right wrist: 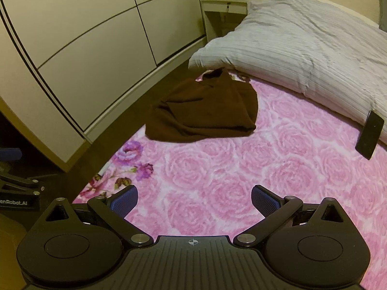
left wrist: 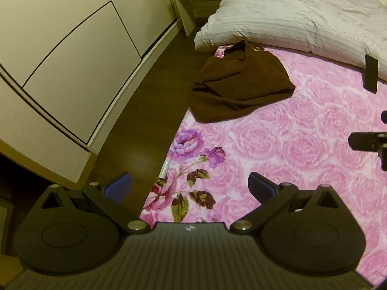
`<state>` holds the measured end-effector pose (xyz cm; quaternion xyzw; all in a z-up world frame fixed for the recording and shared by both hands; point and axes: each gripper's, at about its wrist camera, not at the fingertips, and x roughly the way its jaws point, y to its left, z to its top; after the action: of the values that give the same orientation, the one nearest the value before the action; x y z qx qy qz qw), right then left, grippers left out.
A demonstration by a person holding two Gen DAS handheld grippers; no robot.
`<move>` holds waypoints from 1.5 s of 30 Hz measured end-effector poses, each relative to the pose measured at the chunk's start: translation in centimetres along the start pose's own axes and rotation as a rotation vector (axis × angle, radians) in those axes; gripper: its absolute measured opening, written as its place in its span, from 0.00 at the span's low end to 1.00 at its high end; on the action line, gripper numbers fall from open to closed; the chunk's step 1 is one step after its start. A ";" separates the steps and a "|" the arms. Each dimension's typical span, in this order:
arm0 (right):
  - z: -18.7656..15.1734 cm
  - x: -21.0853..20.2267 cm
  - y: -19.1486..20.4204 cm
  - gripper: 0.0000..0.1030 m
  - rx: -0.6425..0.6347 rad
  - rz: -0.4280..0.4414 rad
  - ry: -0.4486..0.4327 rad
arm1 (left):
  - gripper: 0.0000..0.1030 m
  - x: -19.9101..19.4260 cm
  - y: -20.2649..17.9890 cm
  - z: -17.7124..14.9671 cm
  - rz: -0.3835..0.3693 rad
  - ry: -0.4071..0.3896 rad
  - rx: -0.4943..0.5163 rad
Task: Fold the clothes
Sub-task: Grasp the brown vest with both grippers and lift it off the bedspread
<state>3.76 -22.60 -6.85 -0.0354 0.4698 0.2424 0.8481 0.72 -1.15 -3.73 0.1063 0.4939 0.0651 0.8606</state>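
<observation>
- We count one brown garment (left wrist: 239,89), lying crumpled on the pink rose-patterned blanket (left wrist: 302,145) near the bed's left edge, its far end just below the white duvet (left wrist: 290,17).
- Two tools. Our left tool (left wrist: 189,186) has its blue-padded fingers spread wide, nothing between them; it hangs over the blanket's flowered corner, well short of the garment.
- Our right tool (right wrist: 194,201) is likewise spread and holds nothing, over bare blanket, with the garment (right wrist: 205,113) ahead and slightly left.
- One dark phone-like slab (right wrist: 369,138) rests at the seam of duvet and blanket, well apart from the garment; both views catch it.
- One wardrobe (left wrist: 72,55) with pale panelled doors runs along the left, across a strip of dark floor (left wrist: 135,120).
- One small bedside shelf unit (right wrist: 227,2) stands beyond the duvet.
- Left view only: a thin white pen-like object (left wrist: 164,168) at the blanket's edge, its nature unclear; also part of the right tool entering at the frame's right edge.
- Right view only: part of the left tool's body at the left edge, bearing partly readable lettering; small items on top of the shelf unit, too blurred to name.
- The garment touches neither tool.
</observation>
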 end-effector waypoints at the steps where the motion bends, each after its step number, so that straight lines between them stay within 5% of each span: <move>1: 0.2 0.6 0.0 0.99 -0.004 -0.008 0.002 | 0.98 0.7 0.1 0.2 -0.005 0.003 0.008; 13: 6.3 18.0 -2.1 0.99 -0.320 -0.109 -0.016 | 0.97 19.5 -0.2 6.5 -0.166 -0.131 0.304; 17: 8.3 26.1 -3.4 0.99 -0.380 -0.110 -0.011 | 0.94 26.7 -0.1 8.9 -0.235 -0.164 0.269; 23: 10.3 33.7 -8.1 0.99 -0.257 -0.133 0.000 | 0.90 35.0 1.0 10.7 -0.295 -0.129 0.093; 25: 11.0 35.3 -9.4 0.99 -0.235 -0.100 0.011 | 0.81 36.8 1.0 10.7 -0.292 -0.105 0.077; 26: 11.1 36.1 -10.1 0.99 -0.213 -0.088 0.025 | 0.68 37.3 1.0 10.7 -0.290 -0.091 0.080; 28: 11.2 37.2 -11.1 0.80 -0.154 -0.054 0.056 | 0.44 38.4 1.0 10.8 -0.285 -0.063 0.085; 29: 11.3 37.5 -11.4 0.52 -0.130 -0.038 0.064 | 0.31 38.4 1.1 10.7 -0.276 -0.067 0.092; 32: 11.1 36.6 -10.4 0.10 -0.142 -0.041 0.052 | 0.06 38.0 1.2 10.8 -0.257 -0.073 0.113; 40: 11.0 25.9 -11.8 0.06 -0.093 0.013 -0.077 | 0.04 29.5 0.0 10.3 -0.283 -0.194 0.283; 45: 4.4 14.2 -13.9 0.06 -0.094 -0.050 -0.112 | 0.04 20.5 -0.8 6.9 -0.415 -0.236 0.312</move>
<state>19.66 -28.15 -18.31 -0.0732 0.4085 0.2442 0.8764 17.03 1.70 -17.66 0.1409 0.4056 -0.2019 0.8803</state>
